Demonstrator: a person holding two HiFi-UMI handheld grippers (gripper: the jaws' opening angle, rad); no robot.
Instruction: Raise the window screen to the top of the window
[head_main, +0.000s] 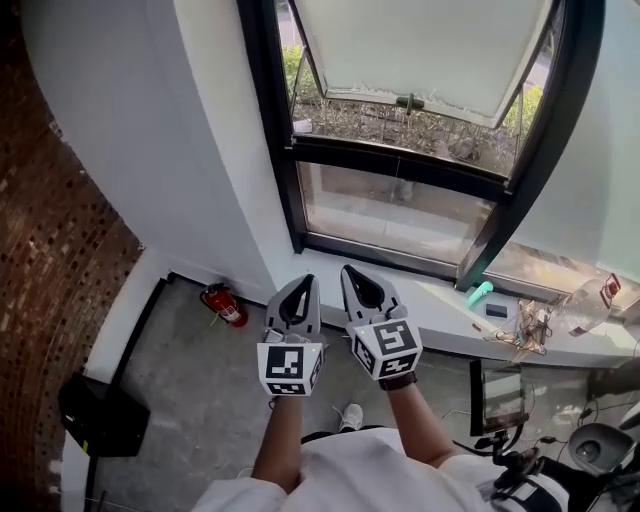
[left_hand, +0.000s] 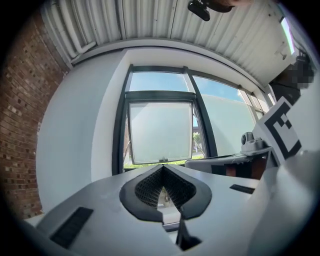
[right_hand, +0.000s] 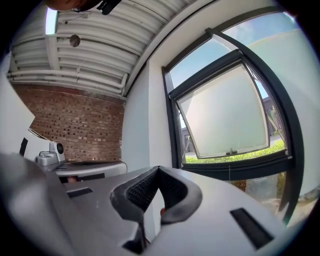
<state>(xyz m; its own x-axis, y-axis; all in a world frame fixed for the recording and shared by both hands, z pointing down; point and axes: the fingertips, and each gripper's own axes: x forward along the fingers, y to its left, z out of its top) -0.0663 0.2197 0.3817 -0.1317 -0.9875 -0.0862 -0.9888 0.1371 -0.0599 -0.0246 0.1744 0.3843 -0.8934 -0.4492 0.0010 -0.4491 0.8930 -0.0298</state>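
Note:
A black-framed window stands ahead, its upper sash tilted open outward, a small handle at its lower edge. The pale frosted pane also shows in the left gripper view and the right gripper view. My left gripper and right gripper are held side by side in front of the white sill, well short of the window. Both are shut with nothing between their jaws. In the left gripper view the jaws meet; in the right gripper view too.
A red fire extinguisher stands on the floor at the wall's foot. A black box lies lower left by a brick wall. On the sill's right end are a green object, wires and a plastic bottle. A screen stands below.

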